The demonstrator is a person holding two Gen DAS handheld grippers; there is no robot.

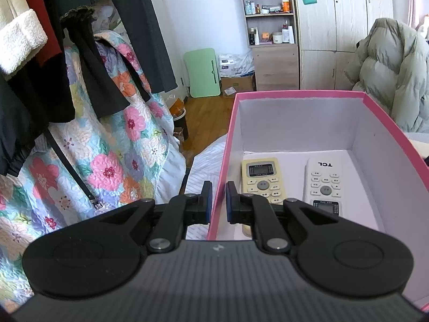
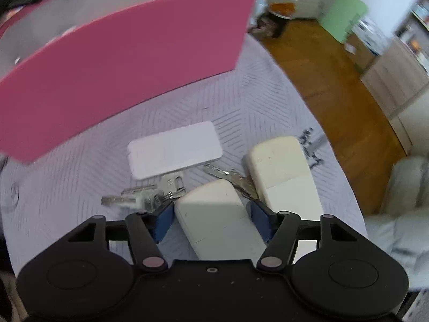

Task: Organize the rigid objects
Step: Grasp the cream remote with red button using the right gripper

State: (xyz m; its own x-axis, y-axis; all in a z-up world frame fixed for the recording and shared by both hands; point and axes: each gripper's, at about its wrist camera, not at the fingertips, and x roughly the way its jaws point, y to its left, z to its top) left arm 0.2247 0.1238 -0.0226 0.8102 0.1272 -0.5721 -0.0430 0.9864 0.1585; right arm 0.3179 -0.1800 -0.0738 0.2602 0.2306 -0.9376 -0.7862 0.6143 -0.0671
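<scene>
Left gripper (image 1: pixel 217 201) astride the near-left wall of the pink box (image 1: pixel 300 94), fingers narrow, one blue pad (image 1: pixel 208 201) outside and one inside; whether the pads press the wall cannot be told. Inside the box, on its white floor, two remotes side by side: a yellowed remote (image 1: pixel 262 179) on the left, face up, and a white remote (image 1: pixel 325 185) on the right marked TCL, turned the other way round. Beyond the box, a floral quilt (image 1: pixel 107 161) on the left and a puffy coat (image 1: pixel 388 69) on the far right.

Right gripper (image 2: pixel 211 218) low over a pale grey bedspread (image 2: pixel 241 107), fingers wide, either side of a cream remote (image 2: pixel 214 214) lying face down; contact not clear through the blur. Just right of it, a second cream remote (image 2: pixel 284 171), also face down. Farther off, a flat white slab (image 2: pixel 174 150). Between them, keys (image 2: pixel 144 198) spread on the cloth. Pink box wall (image 2: pixel 128 61) at far left.
</scene>
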